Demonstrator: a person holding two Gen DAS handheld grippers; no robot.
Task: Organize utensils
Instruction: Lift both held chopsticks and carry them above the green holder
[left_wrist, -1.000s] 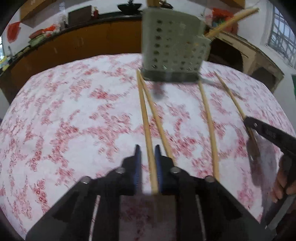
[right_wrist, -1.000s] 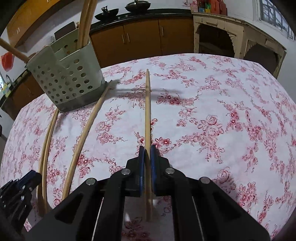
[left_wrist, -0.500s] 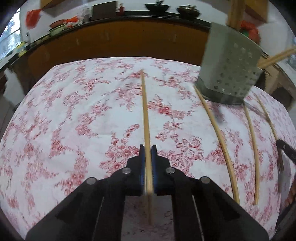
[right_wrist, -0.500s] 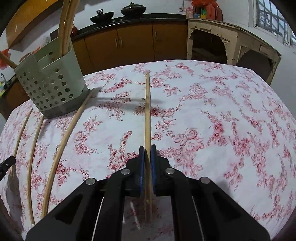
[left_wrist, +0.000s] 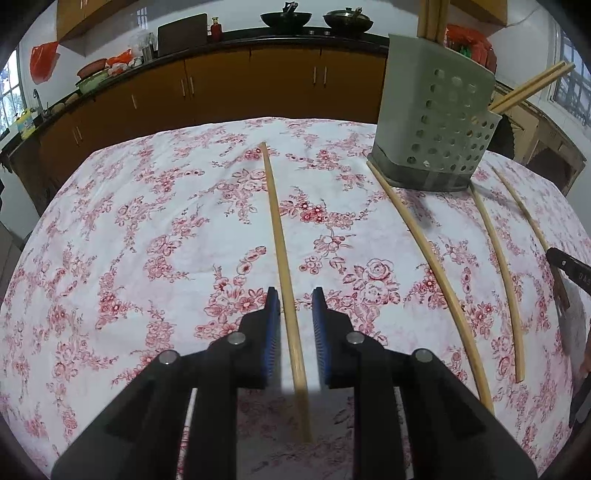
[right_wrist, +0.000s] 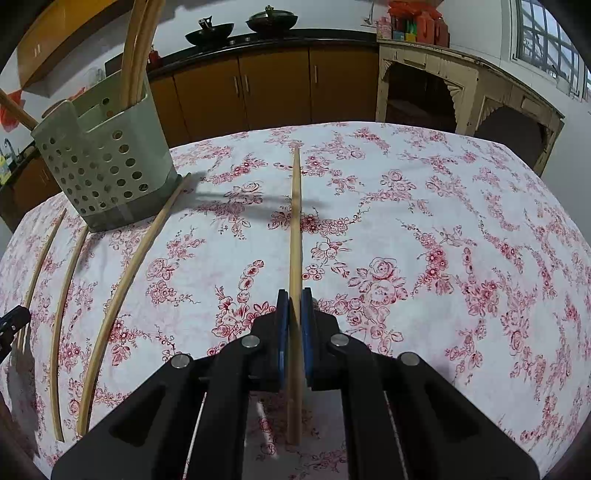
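Observation:
A wooden chopstick (left_wrist: 275, 221) lies on the flowered tablecloth, running between the pads of my left gripper (left_wrist: 294, 295). Its jaws are opening and a gap shows on each side of the stick. My right gripper (right_wrist: 294, 295) is shut on another chopstick (right_wrist: 295, 214), which points away over the cloth. The grey-green perforated holder (left_wrist: 436, 122) stands to the right of the left gripper and to the far left of the right one (right_wrist: 107, 162). It has several chopsticks upright in it.
Three loose chopsticks (left_wrist: 424, 243) (left_wrist: 495, 251) (left_wrist: 524, 210) lie on the cloth near the holder, also in the right wrist view (right_wrist: 136, 254). The right gripper's tip (left_wrist: 569, 269) shows at the right edge. Brown cabinets (left_wrist: 221, 85) stand beyond the table.
My left gripper has moved left, away from the holder, with the chopstick between its pads. Its jaws now stand wider apart. The right gripper has kept its grip and hardly moved.

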